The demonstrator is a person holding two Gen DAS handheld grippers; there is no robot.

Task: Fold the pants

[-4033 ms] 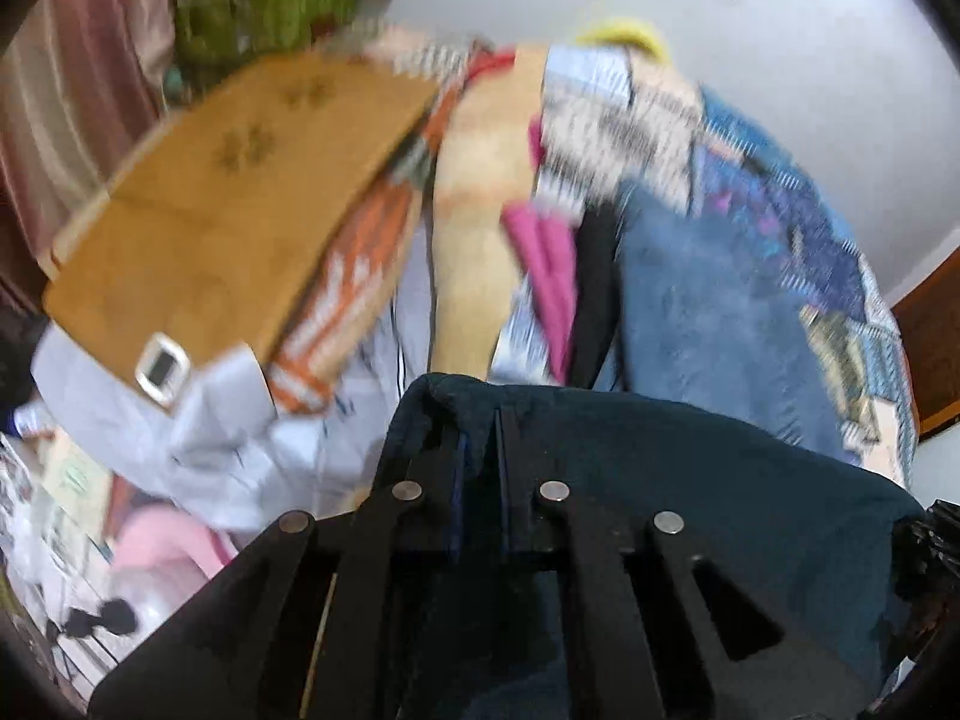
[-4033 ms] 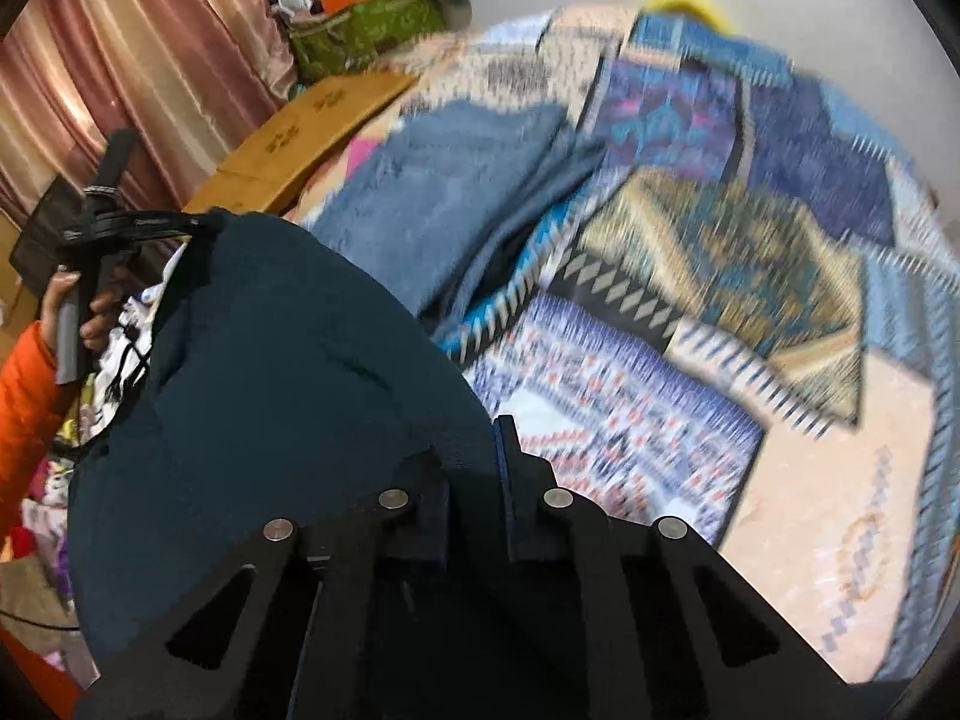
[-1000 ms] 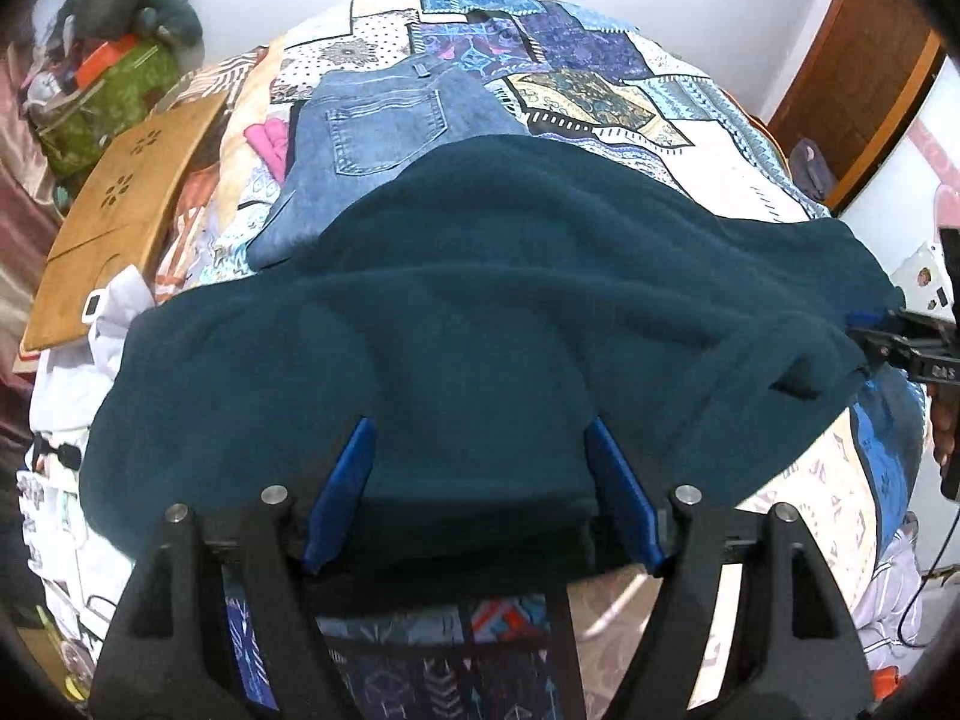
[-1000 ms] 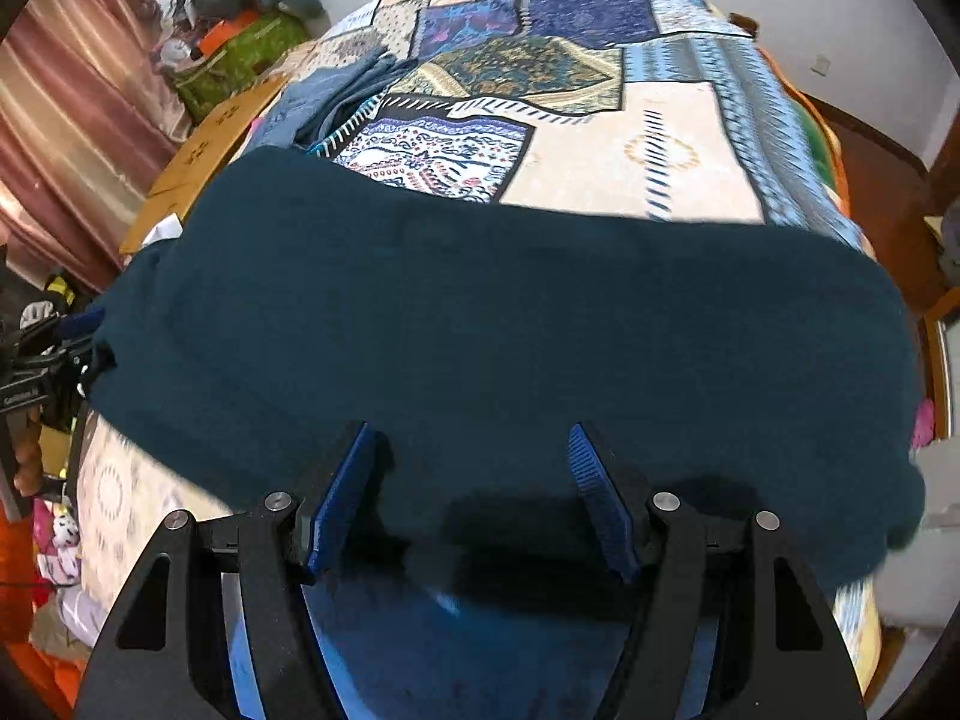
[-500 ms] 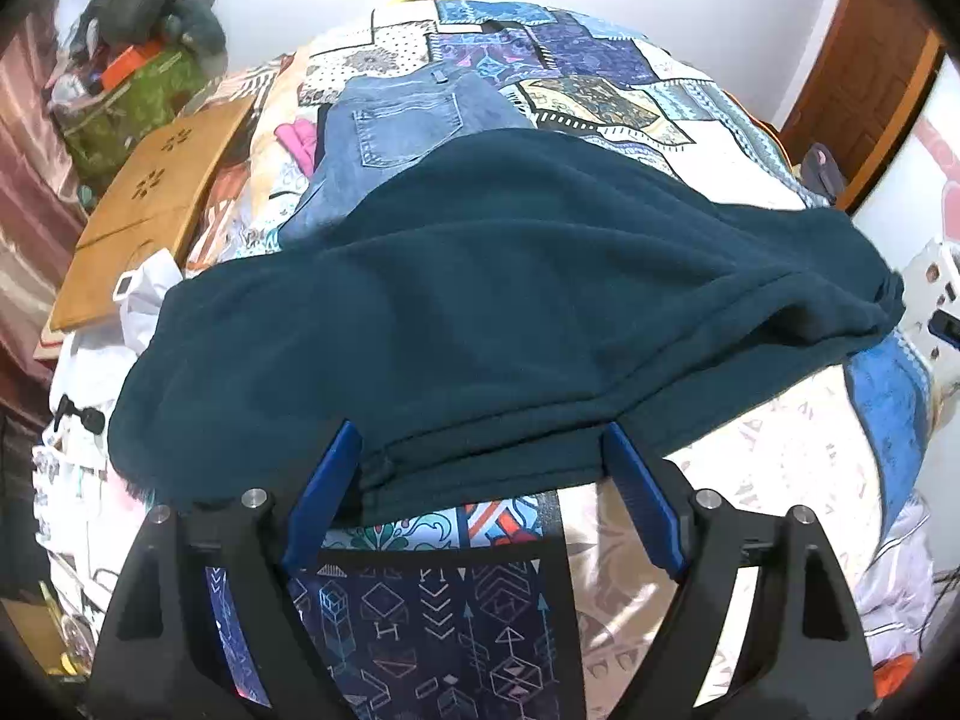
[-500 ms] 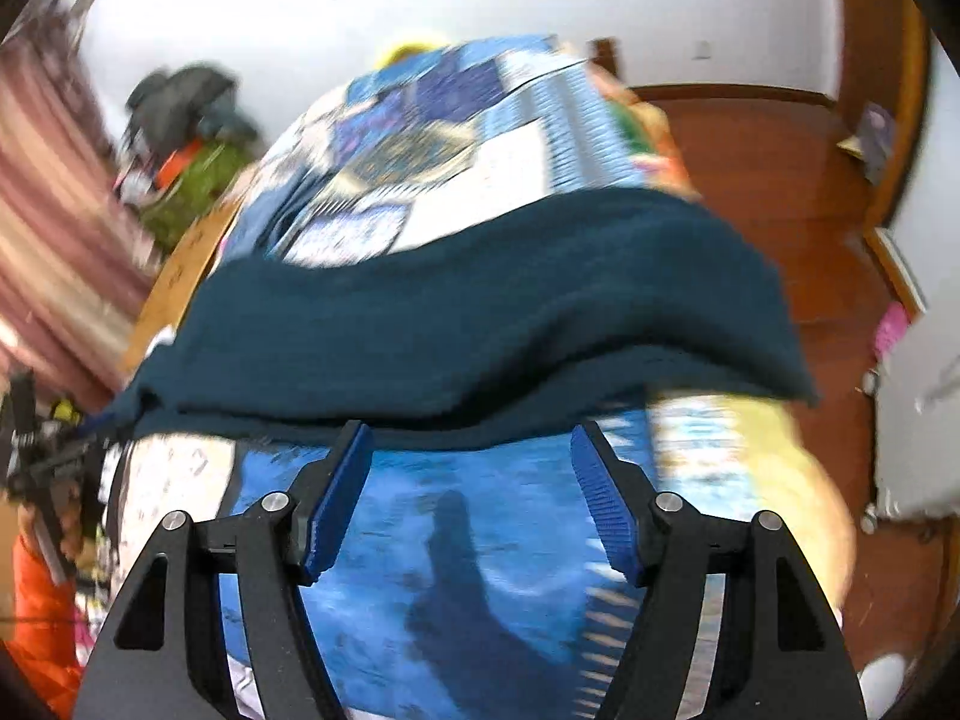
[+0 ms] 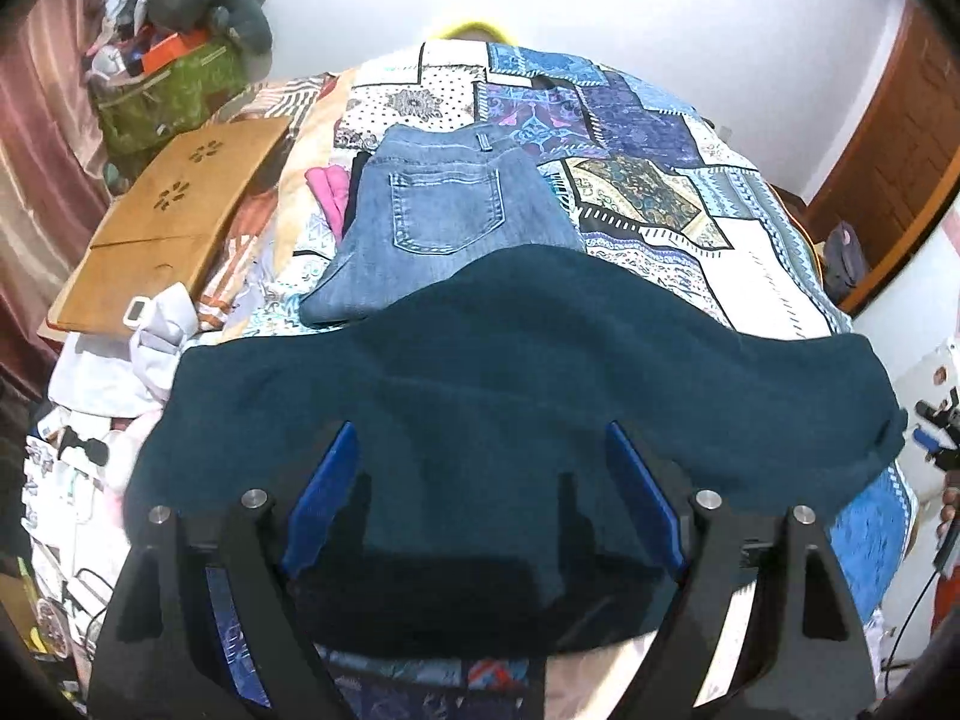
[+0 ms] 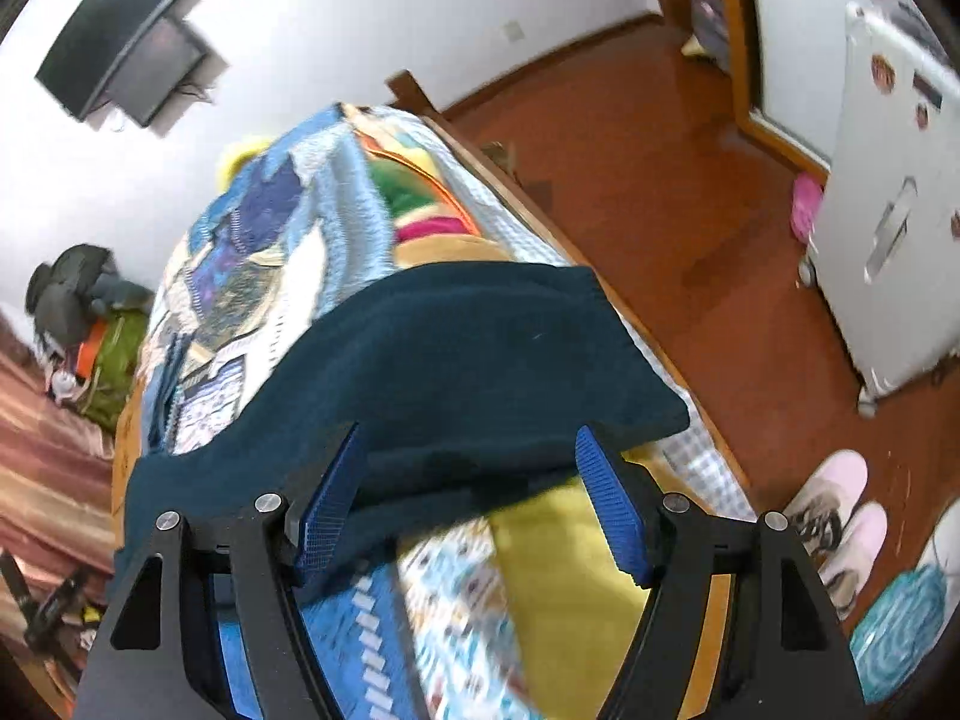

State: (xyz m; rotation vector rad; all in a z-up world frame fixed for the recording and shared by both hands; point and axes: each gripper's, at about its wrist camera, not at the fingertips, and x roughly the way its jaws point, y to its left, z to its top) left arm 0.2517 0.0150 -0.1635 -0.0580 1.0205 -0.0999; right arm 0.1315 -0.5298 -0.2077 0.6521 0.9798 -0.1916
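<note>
The dark teal pants (image 7: 516, 372) lie folded in a wide band across the patchwork quilt (image 7: 630, 120) on the bed. My left gripper (image 7: 480, 480) hovers over their near edge with its blue pads (image 7: 321, 492) spread wide and not pressing the cloth. In the right wrist view the pants (image 8: 456, 348) end at the bed's right side. My right gripper (image 8: 468, 492) stands open over that end's near hem. The hem runs between the fingers, and neither pad presses on it.
Folded blue jeans (image 7: 444, 222) lie beyond the pants. A wooden board (image 7: 174, 210) and loose clothes (image 7: 108, 384) crowd the bed's left side. Right of the bed are a red-brown floor (image 8: 690, 210), a white fridge (image 8: 888, 228) and pink slippers (image 8: 840, 510).
Both grippers, shut on the lifted pants four seconds ago, have opened and the pants now lie on the bed. The right view has swung right toward the floor; the left drew back slightly.
</note>
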